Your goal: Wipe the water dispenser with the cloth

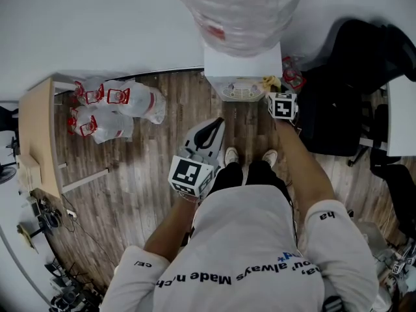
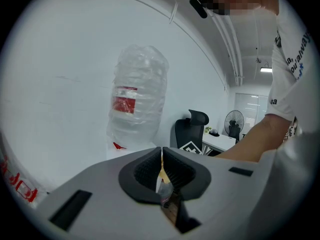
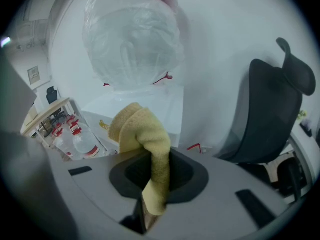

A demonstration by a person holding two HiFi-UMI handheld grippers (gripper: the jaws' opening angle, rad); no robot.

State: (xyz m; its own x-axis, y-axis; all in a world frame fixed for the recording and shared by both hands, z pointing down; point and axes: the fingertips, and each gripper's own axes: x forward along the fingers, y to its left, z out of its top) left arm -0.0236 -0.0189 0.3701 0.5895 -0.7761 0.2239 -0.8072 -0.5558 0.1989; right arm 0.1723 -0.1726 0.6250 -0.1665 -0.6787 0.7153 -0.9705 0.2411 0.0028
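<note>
Wood-plank floor (image 1: 143, 174) ran up to a white wall, and the dispenser (image 1: 242, 67) stood against that wall with a large plastic-wrapped bottle (image 1: 237, 5) on top. Spare bottles (image 1: 117, 109) lay on the floor to the dispenser's left, beside a wooden desk (image 1: 36, 135), and a black chair (image 1: 344, 90) stood to its right.

The right tool (image 3: 159, 171) was clenched on a yellow cloth (image 3: 150, 139), a folded wad of which stuck out above the jaws. In the head view this tool (image 1: 273, 90) was at the dispenser's front right corner, beside the round grille; whether the cloth touched the casing could not be told. The left tool (image 2: 161, 171) had its jaws pressed together on nothing and was held well back from the dispenser, near the person's waist.

As a judgement, the task was at its start or in its first strokes. The cloth was gripped and up at the dispenser, but no wiped patch showed, so the front, sides and top all seemed left to do.
</note>
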